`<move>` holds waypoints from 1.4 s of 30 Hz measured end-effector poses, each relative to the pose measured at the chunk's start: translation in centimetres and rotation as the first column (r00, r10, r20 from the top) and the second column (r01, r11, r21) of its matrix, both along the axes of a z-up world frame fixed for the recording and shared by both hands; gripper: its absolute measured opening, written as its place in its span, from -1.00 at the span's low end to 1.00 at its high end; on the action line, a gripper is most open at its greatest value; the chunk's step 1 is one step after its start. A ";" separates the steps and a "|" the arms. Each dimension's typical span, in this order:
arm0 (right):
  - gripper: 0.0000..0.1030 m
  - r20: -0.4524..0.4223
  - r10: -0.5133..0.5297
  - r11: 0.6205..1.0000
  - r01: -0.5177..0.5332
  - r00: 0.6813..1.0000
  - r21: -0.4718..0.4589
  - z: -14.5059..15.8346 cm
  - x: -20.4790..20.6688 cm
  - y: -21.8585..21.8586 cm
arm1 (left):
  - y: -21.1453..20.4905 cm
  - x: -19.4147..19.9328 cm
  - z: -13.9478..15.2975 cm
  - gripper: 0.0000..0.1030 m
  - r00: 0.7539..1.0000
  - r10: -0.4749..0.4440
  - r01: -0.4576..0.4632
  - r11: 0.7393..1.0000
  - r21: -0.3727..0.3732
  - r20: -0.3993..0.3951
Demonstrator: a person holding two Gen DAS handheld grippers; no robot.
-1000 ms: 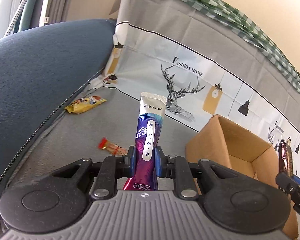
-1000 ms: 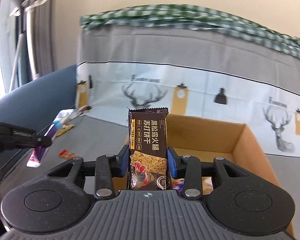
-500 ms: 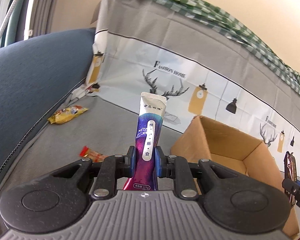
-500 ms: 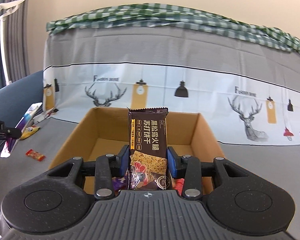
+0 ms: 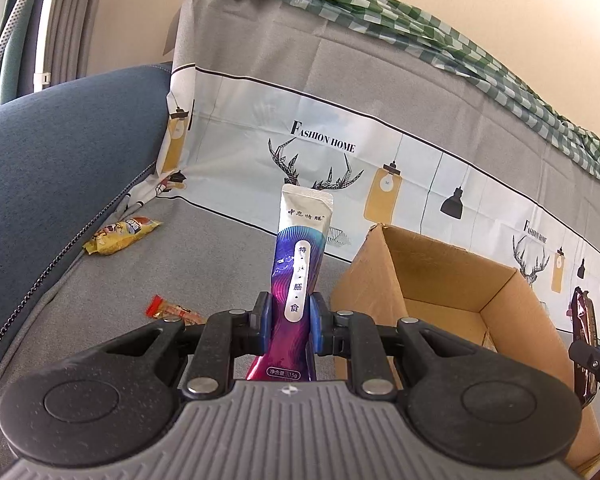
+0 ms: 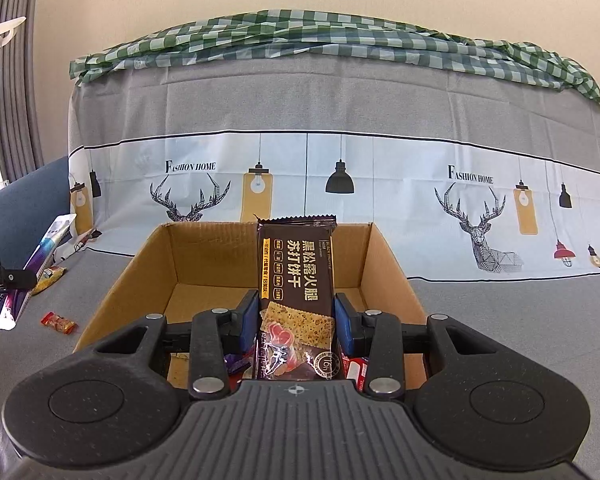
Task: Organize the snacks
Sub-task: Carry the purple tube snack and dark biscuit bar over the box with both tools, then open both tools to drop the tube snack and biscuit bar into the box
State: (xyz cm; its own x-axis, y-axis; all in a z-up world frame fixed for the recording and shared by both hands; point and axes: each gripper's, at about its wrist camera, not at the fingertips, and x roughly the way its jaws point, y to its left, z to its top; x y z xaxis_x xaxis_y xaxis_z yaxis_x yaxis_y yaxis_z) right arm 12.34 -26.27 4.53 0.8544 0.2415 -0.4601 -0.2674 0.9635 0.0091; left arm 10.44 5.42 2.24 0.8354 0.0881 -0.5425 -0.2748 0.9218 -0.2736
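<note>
My left gripper [image 5: 287, 316] is shut on a purple and white stick sachet [image 5: 300, 276], held upright left of the open cardboard box [image 5: 452, 276]. My right gripper [image 6: 296, 320] is shut on a dark brown cracker packet [image 6: 296, 280], held upright over the box's [image 6: 148, 276] near side. Some snacks lie in the box bottom [image 6: 356, 368], mostly hidden by the gripper. The sachet and left gripper also show at the left edge of the right wrist view [image 6: 40, 256]. The cracker packet shows at the right edge of the left wrist view [image 5: 584, 340].
A yellow snack packet [image 5: 120, 234] and a small red candy packet [image 5: 172, 310] lie on the grey sofa seat [image 5: 204, 256] left of the box. A blue armrest [image 5: 52, 168] rises on the left. The printed backrest cover [image 6: 340, 168] stands behind the box.
Both grippers swung to the right. The right gripper now faces the box squarely, over its near edge. The left gripper sees more of the box. Both grips are unchanged.
</note>
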 end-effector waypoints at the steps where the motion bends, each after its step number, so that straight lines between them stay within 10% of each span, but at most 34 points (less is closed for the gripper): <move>1: -0.21 0.002 -0.003 1.000 0.003 1.000 0.001 0.0 0.0 0.0 | 0.1 0.0 0.0 -0.59 1.000 -0.003 0.003 1.000 -0.002 0.002; 9: -0.21 0.035 -0.079 0.997 0.079 0.996 0.023 0.4 0.0 -0.7 | -2.0 -1.0 1.3 -0.59 0.987 -0.108 0.109 0.994 -0.001 0.122; 22: -0.21 0.117 -0.171 0.985 0.173 0.978 -0.005 0.6 -0.1 -1.1 | -10.3 -2.3 1.9 -0.59 0.868 -0.433 0.429 0.900 0.072 0.245; 42: -0.21 0.129 -0.152 0.987 0.158 0.980 -0.031 0.4 -0.1 -0.6 | -10.2 -1.8 1.3 -0.59 0.873 -0.437 0.438 0.898 0.046 0.218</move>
